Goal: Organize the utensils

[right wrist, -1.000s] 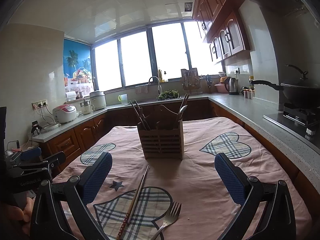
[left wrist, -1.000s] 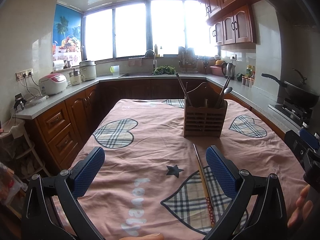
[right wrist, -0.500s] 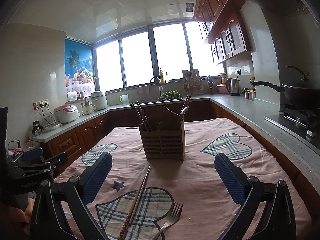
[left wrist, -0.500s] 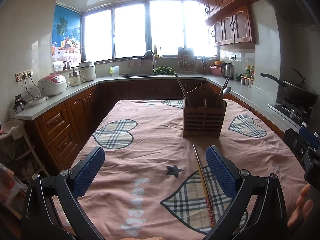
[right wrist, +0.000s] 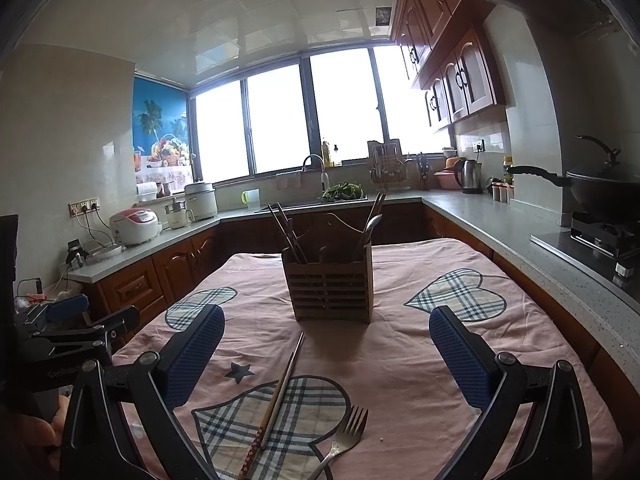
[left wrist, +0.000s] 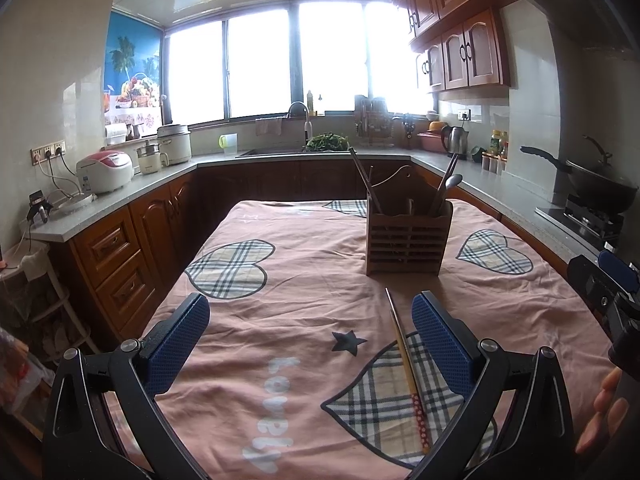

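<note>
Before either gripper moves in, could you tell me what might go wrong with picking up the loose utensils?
1. The chopsticks lie flat and close together on the soft tablecloth; open jaws may pinch fabric or take only one stick.
2. The fork lies flat near the table's front edge and could be nudged off.
3. The wooden holder stands free on wrinkled cloth, already holding a spoon; a clumsy insertion could tip it.

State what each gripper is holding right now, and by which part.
Nothing. The left gripper and right gripper are both open and empty; the chopsticks and fork lie loose on the tablecloth.
</note>
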`<state>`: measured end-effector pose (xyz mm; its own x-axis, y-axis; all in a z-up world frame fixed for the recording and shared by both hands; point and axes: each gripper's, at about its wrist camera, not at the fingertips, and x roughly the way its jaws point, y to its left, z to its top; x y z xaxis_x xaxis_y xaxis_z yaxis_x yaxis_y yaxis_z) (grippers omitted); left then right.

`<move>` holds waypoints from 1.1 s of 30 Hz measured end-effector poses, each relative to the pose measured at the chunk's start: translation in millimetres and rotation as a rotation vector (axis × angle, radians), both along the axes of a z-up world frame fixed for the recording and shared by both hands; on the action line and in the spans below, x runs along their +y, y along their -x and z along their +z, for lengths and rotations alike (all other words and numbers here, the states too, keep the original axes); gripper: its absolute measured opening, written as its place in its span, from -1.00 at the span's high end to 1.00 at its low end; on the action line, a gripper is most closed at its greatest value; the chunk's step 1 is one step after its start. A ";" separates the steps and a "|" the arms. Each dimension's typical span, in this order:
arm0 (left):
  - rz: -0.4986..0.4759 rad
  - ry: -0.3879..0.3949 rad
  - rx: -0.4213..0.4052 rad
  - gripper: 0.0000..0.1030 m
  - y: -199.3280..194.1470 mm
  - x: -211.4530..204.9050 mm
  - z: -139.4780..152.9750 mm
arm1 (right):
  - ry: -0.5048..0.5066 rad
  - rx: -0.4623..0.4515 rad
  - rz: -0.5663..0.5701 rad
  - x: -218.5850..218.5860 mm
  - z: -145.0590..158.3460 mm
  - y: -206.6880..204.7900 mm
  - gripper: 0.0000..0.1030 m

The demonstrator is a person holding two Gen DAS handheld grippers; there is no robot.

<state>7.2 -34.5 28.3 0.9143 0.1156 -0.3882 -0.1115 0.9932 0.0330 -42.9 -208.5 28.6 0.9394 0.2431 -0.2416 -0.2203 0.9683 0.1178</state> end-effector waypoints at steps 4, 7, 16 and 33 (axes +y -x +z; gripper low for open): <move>0.002 0.003 0.001 -1.00 -0.3 1.2 0.2 | 0.001 -0.001 0.004 -1.2 0.5 -2.5 -1.00; 0.000 0.003 0.001 -1.00 -0.4 1.4 0.0 | 0.000 0.000 0.004 -1.1 0.4 -2.6 -1.00; -0.003 0.000 -0.001 -1.00 -0.6 1.1 0.6 | 0.000 -0.004 0.004 -1.1 0.3 -2.2 -1.00; -0.014 -0.005 -0.010 -1.00 -2.6 -3.1 4.2 | 0.001 -0.006 0.003 -1.9 1.5 -2.6 -1.00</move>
